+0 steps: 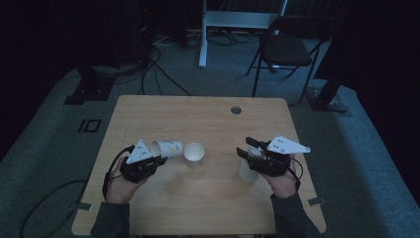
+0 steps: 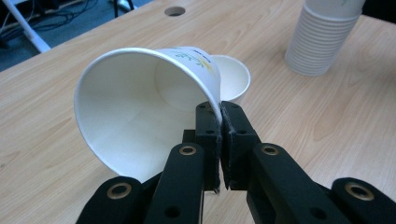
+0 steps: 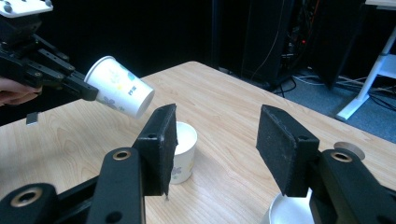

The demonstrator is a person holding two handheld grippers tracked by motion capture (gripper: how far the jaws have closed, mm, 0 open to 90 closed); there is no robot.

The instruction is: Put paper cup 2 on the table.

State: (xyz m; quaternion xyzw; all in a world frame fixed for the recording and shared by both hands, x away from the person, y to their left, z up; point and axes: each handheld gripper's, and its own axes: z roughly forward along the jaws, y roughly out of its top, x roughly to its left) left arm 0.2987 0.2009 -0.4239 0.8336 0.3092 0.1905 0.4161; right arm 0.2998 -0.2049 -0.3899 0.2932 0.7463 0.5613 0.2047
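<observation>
The left gripper (image 2: 219, 135) pinches the rim of a white printed paper cup (image 2: 140, 107), tilted above the upright white paper cup (image 1: 193, 153) mid-table. Probably nesting comes next: level it, then lower. The right gripper (image 3: 215, 149) hangs open over the white cup stack (image 1: 246, 171).

The high view looks down from above the table's (image 1: 208, 119) near edge. Each gripper view rides close along its own jaws — both catch the tilted paper cup (image 2: 149, 93) and the upright cup (image 3: 184, 151) mid-frame.
</observation>
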